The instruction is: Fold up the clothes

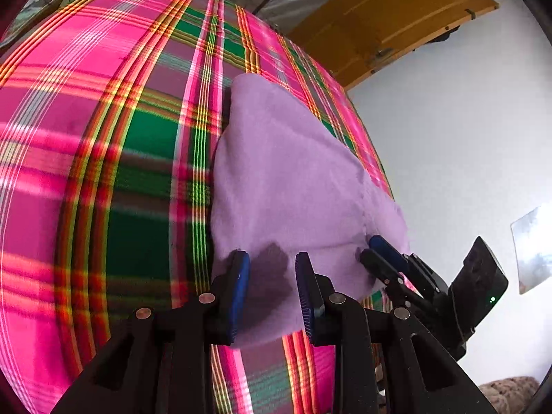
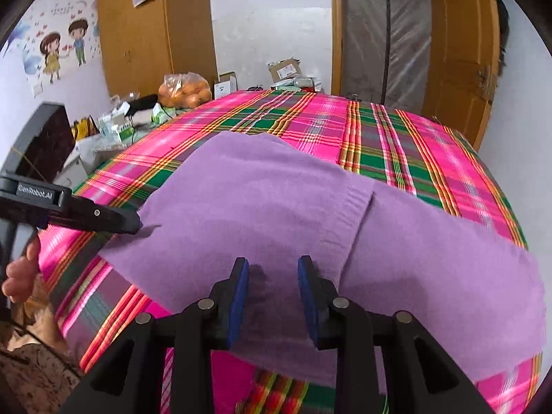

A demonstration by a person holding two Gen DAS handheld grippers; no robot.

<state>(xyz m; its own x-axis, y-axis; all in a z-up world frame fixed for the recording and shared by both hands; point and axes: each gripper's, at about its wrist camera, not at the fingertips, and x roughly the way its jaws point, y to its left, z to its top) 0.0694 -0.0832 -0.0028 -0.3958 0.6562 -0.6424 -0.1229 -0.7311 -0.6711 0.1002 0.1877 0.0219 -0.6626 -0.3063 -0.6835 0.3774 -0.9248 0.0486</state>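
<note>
Both the left gripper (image 1: pixel 272 269) and right gripper (image 2: pixel 272 272) hover with jaws apart over the near edge of the lilac knitted sweater (image 2: pixel 276 200) on the pink-green plaid cloth (image 2: pixel 396 131).

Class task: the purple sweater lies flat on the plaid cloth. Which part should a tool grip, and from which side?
Probably the near edge of the purple sweater, approached low from the person's side. It lies flat on the plaid cloth, so only an edge offers a fold to pinch; the open right tool already straddles it there.
</note>
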